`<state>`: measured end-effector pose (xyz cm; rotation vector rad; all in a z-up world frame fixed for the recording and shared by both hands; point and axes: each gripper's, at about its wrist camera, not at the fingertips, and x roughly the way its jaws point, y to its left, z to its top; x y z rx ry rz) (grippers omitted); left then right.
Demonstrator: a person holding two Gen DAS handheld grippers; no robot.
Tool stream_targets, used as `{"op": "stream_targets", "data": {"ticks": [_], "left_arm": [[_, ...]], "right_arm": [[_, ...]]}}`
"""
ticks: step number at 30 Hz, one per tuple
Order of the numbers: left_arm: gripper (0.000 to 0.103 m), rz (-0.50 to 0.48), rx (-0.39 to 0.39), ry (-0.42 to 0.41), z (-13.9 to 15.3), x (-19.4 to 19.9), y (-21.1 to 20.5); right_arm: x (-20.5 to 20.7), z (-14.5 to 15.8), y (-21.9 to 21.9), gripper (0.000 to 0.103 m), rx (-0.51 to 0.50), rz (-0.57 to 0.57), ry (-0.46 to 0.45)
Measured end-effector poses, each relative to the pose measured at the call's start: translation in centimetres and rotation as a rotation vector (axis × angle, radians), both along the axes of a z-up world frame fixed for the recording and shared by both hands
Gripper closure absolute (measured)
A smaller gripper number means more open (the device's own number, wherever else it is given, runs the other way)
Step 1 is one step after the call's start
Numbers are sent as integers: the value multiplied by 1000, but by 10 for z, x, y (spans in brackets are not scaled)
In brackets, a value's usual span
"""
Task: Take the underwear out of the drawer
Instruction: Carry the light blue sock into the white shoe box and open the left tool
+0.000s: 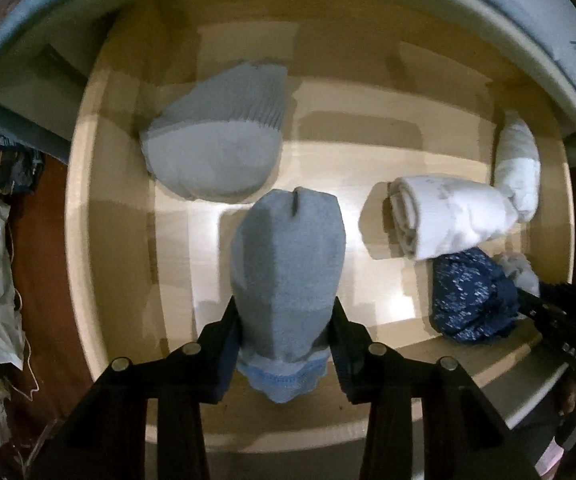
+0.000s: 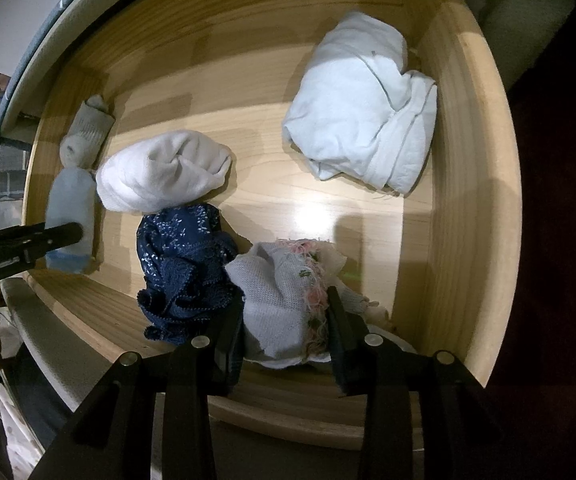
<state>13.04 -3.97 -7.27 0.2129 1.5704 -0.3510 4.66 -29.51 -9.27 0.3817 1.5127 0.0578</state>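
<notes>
Underwear grey, blue-banded, pinched by left gripper, right gripper clamping white knit

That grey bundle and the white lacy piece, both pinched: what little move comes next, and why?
Probably lift both straight up. The left hand-held gripper clamps the grey bundle and the right hand-held gripper the white lacy piece, both inside the wooden drawer.

We look down into the drawer. At its far right lies a folded bundle. Near the middle sits a rolled cloth, with a patterned piece just before it, touching. Right of that, at the front wall, lies a lacy piece. A rolled sock lies at the left wall, another sock before it.
</notes>
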Motion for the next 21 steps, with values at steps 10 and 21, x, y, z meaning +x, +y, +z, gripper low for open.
{"op": "stream_targets", "data": {"ticks": [10, 21], "left_arm": [[62, -73, -73, -87, 47, -27, 7], [62, -114, -114, -285, 116, -39, 31]], "right_arm": [[0, -3, 9, 66, -20, 24, 20], [0, -5, 31, 66, -98, 94, 31]]}}
